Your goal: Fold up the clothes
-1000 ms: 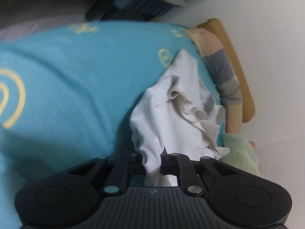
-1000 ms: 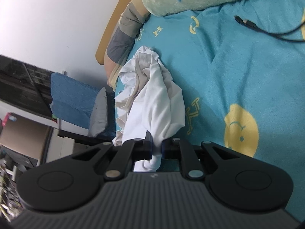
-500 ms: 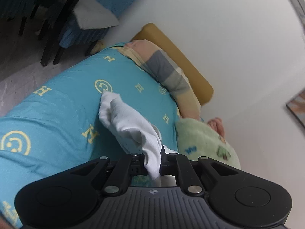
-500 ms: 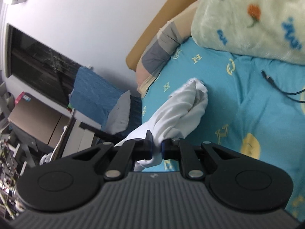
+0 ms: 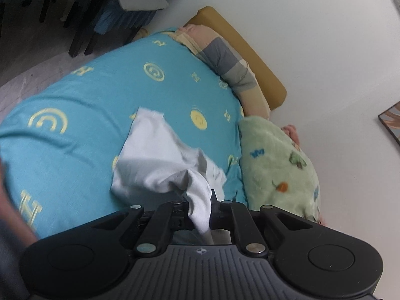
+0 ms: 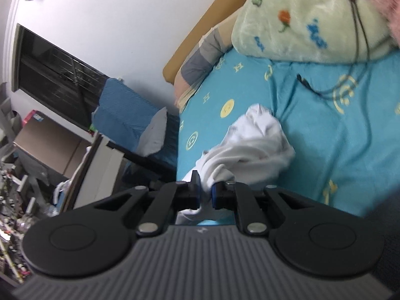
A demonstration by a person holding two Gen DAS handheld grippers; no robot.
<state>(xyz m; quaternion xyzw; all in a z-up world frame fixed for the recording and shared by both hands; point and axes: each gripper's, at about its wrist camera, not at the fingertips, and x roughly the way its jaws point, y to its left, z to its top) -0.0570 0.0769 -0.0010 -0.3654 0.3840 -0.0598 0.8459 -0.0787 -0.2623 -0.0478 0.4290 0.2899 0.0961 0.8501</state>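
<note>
L gripper was clamped on a bunched corner of the white garment; R gripper pinched another bunched bit, w/ jaws close together around cloth. Garment hung between the two above the teal bedsheet, far end drooping toward the sheet, still crumpled, not flat. Risks, as I judged: each grip held a thin wad, so a hard tug could slip it out; twisted cloth could set down creased; the black cable on the sheet near the green blanket might snag. Long axis ran from the grippers out toward the headboard, free end pointing that way.
</note>
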